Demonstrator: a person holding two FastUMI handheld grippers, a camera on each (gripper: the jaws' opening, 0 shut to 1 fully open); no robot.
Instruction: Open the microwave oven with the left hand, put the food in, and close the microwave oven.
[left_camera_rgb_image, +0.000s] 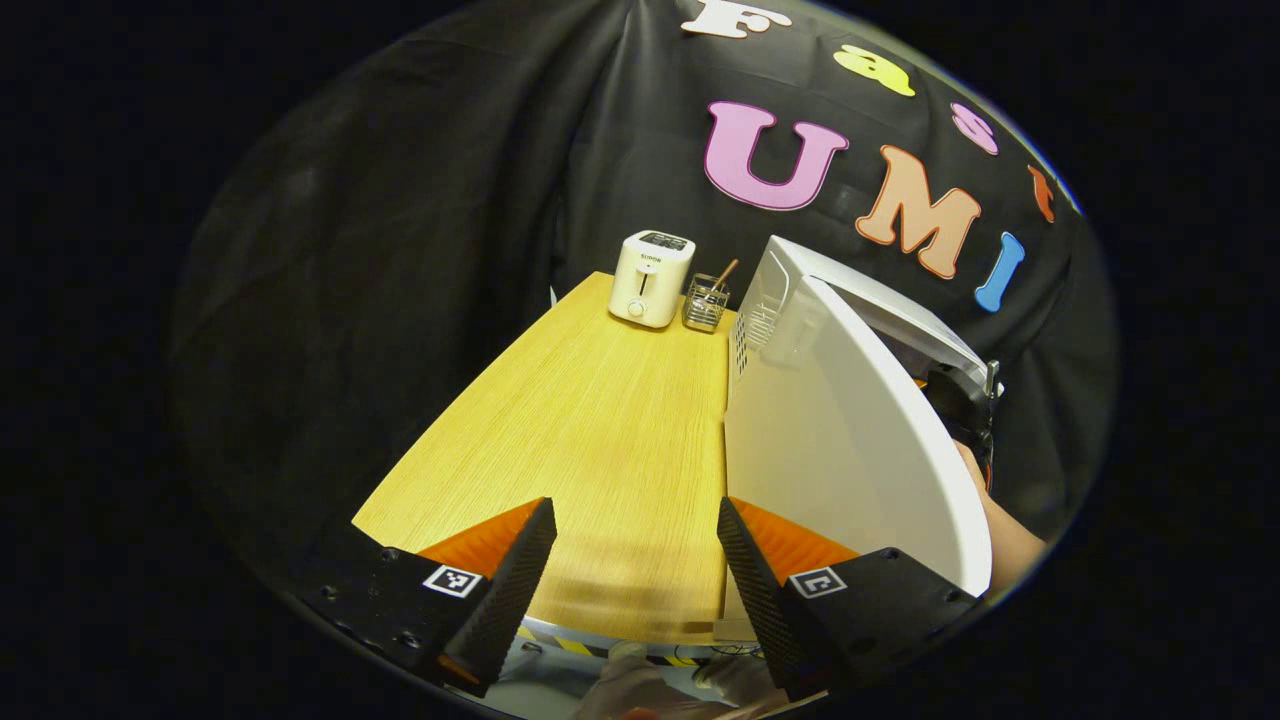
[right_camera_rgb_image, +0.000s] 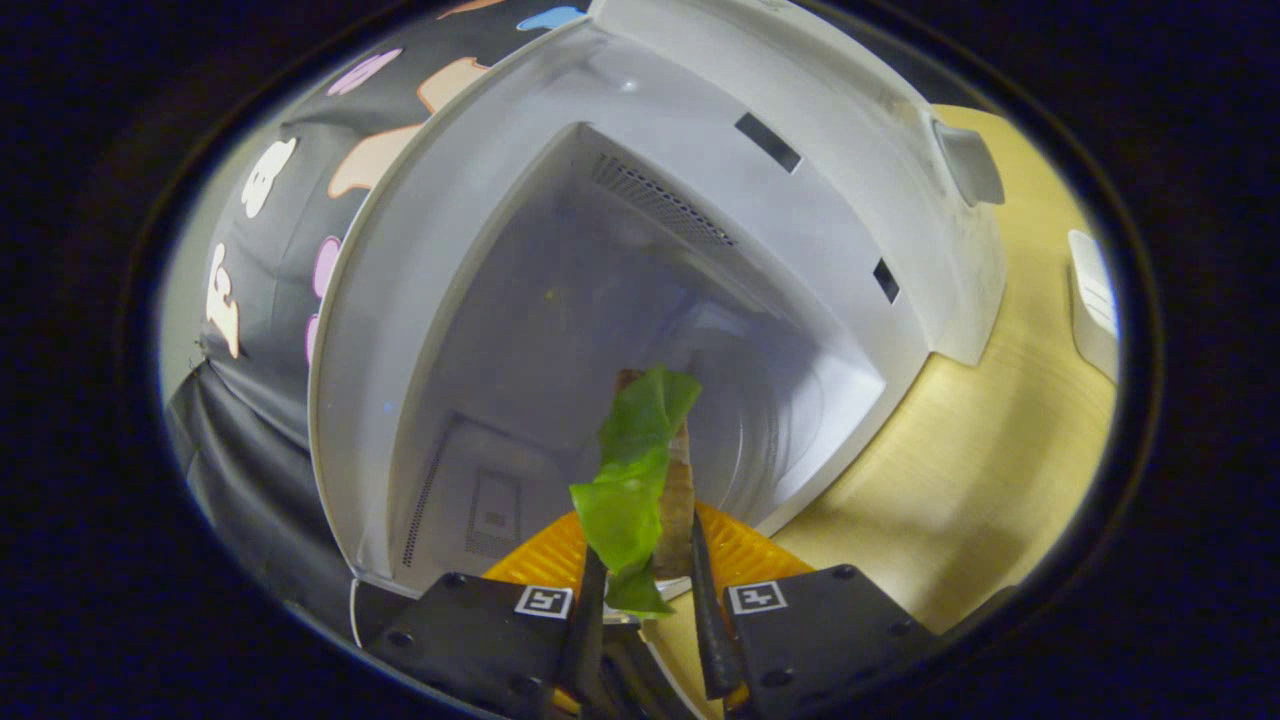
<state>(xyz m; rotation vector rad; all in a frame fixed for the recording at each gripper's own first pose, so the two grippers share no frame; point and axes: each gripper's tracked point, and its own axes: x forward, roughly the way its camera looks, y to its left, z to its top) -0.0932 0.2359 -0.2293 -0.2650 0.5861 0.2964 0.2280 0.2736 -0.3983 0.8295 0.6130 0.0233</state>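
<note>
Inside microwave (right_camera_rgb_image: 640, 300), right gripper (right_camera_rgb_image: 645, 580) pinches food (right_camera_rgb_image: 630, 480).

We are looking at a yellow wooden table (left_camera_rgb_image: 600, 430) carrying a white microwave oven (left_camera_rgb_image: 840, 440) along one side, its door standing open. At the far end a white toaster (left_camera_rgb_image: 652, 278) is sitting just beside a small wire holder (left_camera_rgb_image: 706, 303) with a stick leaning in it. In the right gripper view, the table (right_camera_rgb_image: 990, 440) is also bearing a white object (right_camera_rgb_image: 1093, 300) at its edge.
</note>
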